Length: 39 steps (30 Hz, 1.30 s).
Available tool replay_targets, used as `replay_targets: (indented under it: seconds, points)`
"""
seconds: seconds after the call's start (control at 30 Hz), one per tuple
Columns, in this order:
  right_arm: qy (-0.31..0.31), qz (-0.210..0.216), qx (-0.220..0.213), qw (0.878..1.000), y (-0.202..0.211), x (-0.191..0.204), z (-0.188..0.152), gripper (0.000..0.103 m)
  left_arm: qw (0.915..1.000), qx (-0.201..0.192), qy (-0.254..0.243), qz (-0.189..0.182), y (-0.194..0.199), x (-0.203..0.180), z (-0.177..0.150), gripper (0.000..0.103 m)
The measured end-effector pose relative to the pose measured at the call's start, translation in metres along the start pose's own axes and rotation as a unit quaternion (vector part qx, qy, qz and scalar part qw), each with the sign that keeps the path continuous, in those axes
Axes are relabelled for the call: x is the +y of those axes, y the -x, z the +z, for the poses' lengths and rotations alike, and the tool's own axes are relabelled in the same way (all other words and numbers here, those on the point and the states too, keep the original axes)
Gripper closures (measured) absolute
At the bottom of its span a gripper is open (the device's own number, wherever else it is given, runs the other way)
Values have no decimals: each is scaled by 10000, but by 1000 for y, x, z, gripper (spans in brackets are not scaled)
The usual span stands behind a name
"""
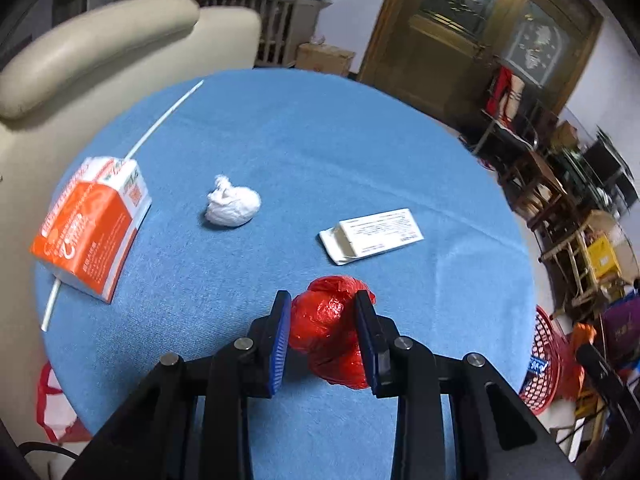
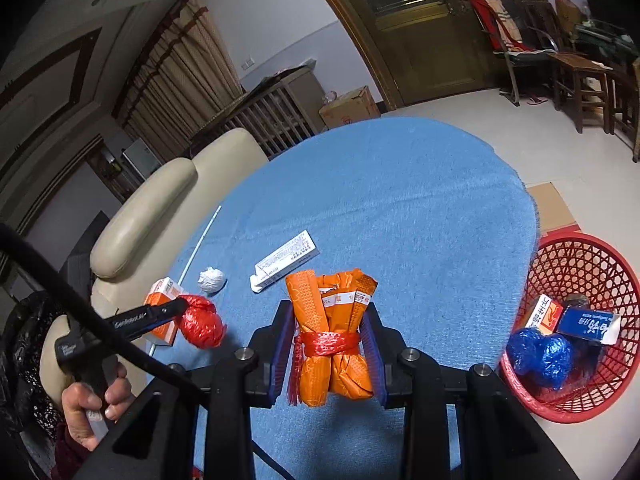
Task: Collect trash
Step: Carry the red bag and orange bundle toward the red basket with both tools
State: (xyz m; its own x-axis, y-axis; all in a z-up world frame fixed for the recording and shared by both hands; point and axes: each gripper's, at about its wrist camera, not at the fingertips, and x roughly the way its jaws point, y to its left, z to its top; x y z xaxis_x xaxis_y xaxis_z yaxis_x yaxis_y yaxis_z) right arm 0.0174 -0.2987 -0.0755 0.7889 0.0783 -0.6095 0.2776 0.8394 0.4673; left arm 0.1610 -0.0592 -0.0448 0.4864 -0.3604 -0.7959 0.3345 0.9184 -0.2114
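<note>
- Trash: we have two pieces in hand at once. The left gripper [image 1: 324,324] is closed on a crumpled red plastic ball [image 1: 332,336]; its blue pads press both flanks, so the soft wad is pinched across its width — probably the only hold a crumple allows.
- The right gripper [image 2: 330,340] is clamped on an orange wrapper bundle [image 2: 334,332] tied with a red band; the pads sit at the level of the tie, its firmest part, we judge.
- In the right wrist view the red ball appears clear of the blue tablecloth [image 1: 320,140]; the bundle also seems lifted, though contact is hard to rule out.
- Outward on the cloth, untouched: a white paper wad [image 1: 232,206], a flat white box [image 1: 372,234], an orange-and-white carton [image 1: 92,232] and a thin white straw [image 1: 164,120] beside it.
- The red mesh basket [image 2: 588,252] stands on the floor just off the table's right edge, already holding a blue plastic ball [image 2: 540,354] and two small boxes — evidently the drop point.
- Judgement: carry phase; the right bundle is nearer the basket. The crumpled ball may spring or slip if the pinch eases.
- A hand [image 2: 96,404] holds the left tool's grip.
</note>
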Motion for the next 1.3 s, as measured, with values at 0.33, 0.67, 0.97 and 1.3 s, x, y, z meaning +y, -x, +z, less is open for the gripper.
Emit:
replay_targets:
  seconds: [0.33,0.67,0.97,1.3]
  points:
    - [115,52,-336,9994,24,4,4,67,9910,-989,-840,323,72,-60,0,70]
    - [36,67,-625,9980,51,-9,7,67,9654,-1902,-1593,796,122,-109,-16,70]
    - [-50,96,-843,9964,76,-20,6,67,9539,-2154,-1931,799,140,-139,-27,70]
    - [-226,98,-996,9947,96,-40,4,67,9486,-2154,-2198,740,139,-164,-37,70]
